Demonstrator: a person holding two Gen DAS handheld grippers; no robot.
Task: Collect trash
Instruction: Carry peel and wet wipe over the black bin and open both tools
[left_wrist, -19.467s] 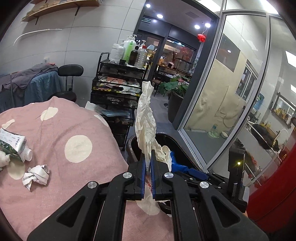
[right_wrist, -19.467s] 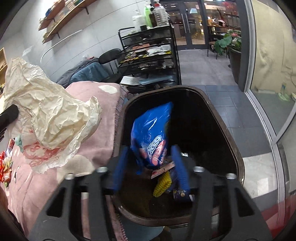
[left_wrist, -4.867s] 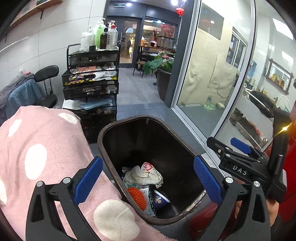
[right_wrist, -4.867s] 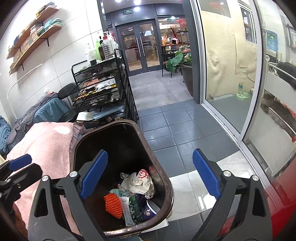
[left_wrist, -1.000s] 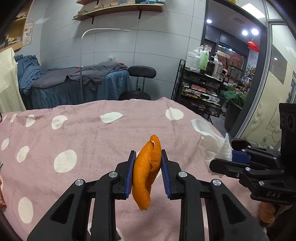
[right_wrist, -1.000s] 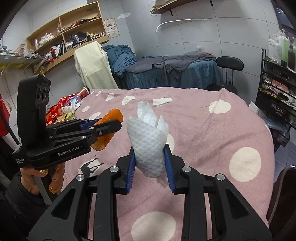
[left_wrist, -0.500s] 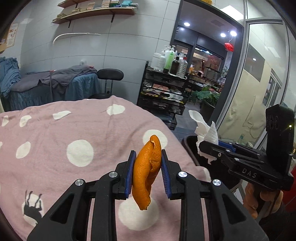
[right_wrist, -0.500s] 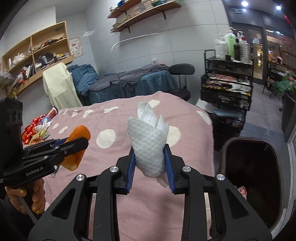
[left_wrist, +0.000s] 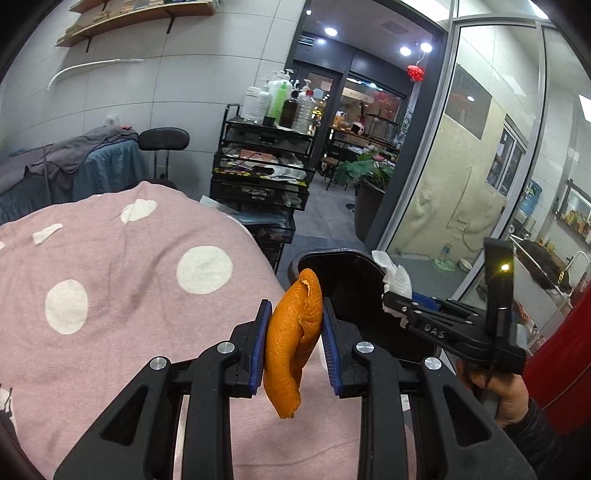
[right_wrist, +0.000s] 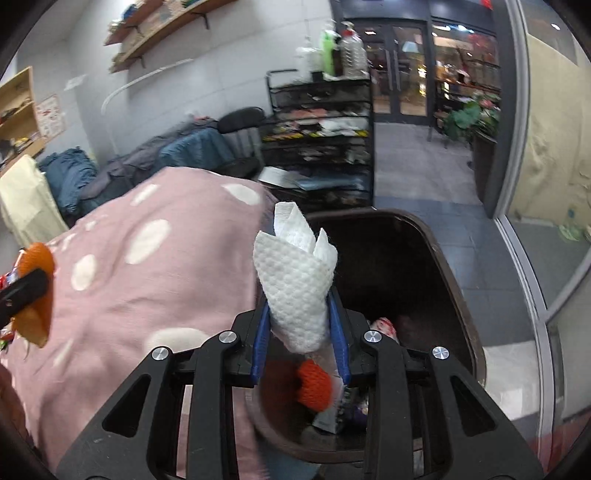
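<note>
My left gripper is shut on an orange peel, held above the edge of the pink spotted bed cover, just short of the dark bin. My right gripper is shut on a crumpled white tissue and holds it over the bin's near rim. The bin holds trash, with an orange netted item showing. The right gripper and its tissue also show in the left wrist view, over the bin. The peel shows at the left edge of the right wrist view.
A black trolley with bottles stands behind the bin. A black stool and a couch with clothes are at the back left. A glass wall runs on the right, with tiled floor beyond the bin.
Both grippers have swung right from over the bed toward the bin, each keeping its load. The right gripper's tissue is now over the bin's rim.
</note>
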